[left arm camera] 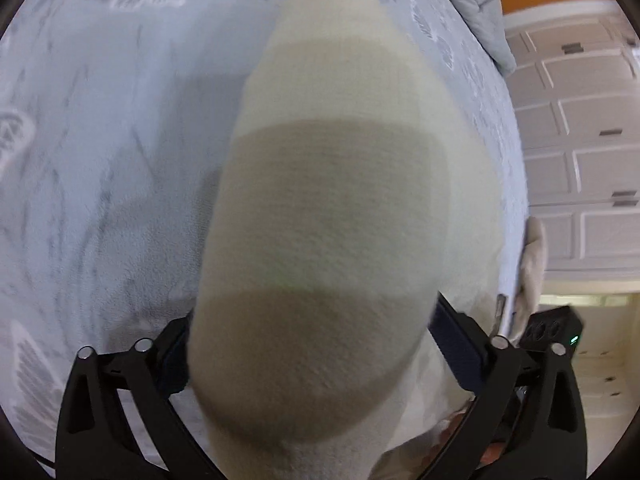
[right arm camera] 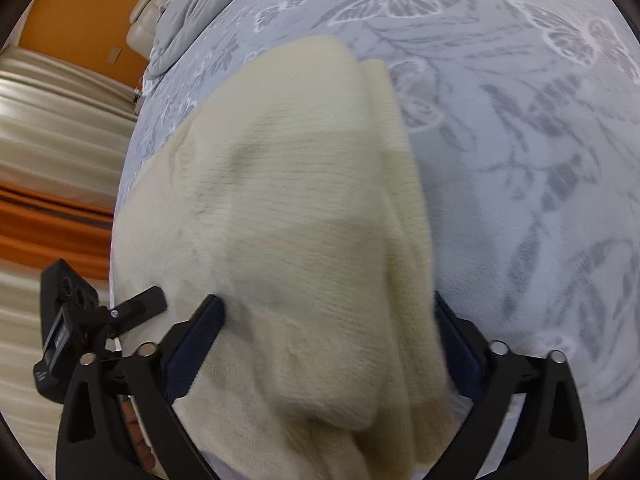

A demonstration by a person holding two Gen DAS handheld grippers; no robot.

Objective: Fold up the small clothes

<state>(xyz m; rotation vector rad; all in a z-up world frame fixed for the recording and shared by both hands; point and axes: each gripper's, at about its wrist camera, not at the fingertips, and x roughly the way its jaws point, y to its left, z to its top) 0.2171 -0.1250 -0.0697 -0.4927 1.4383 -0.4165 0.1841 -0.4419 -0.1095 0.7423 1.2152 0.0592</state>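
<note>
The cream knitted garment [right arm camera: 304,208] lies on the bed, and a part of it bulges up between the fingers of both my tools. In the left wrist view the cloth [left arm camera: 320,240] fills the middle of the picture and shows bands of lighter and darker cream, very close to the camera and blurred. My left tool [left arm camera: 310,344] stands wide: its two dark blue pads are at each side of the cloth, and I cannot tell if they touch it, but they do not press it together. In the right wrist view my right tool [right arm camera: 324,340] is wide too, with the garment between the fingers; the left pad [right arm camera: 196,344] lies against the knit and the right pad is partly hidden behind a fold. The garment is doubled here, one layer over another, with a long folded edge on its right side. Under it is the pale blue bedspread [right arm camera: 520,160] with grey and white butterflies. Farther away there is a grey quilt [right arm camera: 192,20] at the head of the bed, an orange wall [right arm camera: 80,12], and in the left wrist view white panelled doors [left arm camera: 576,120].
</note>
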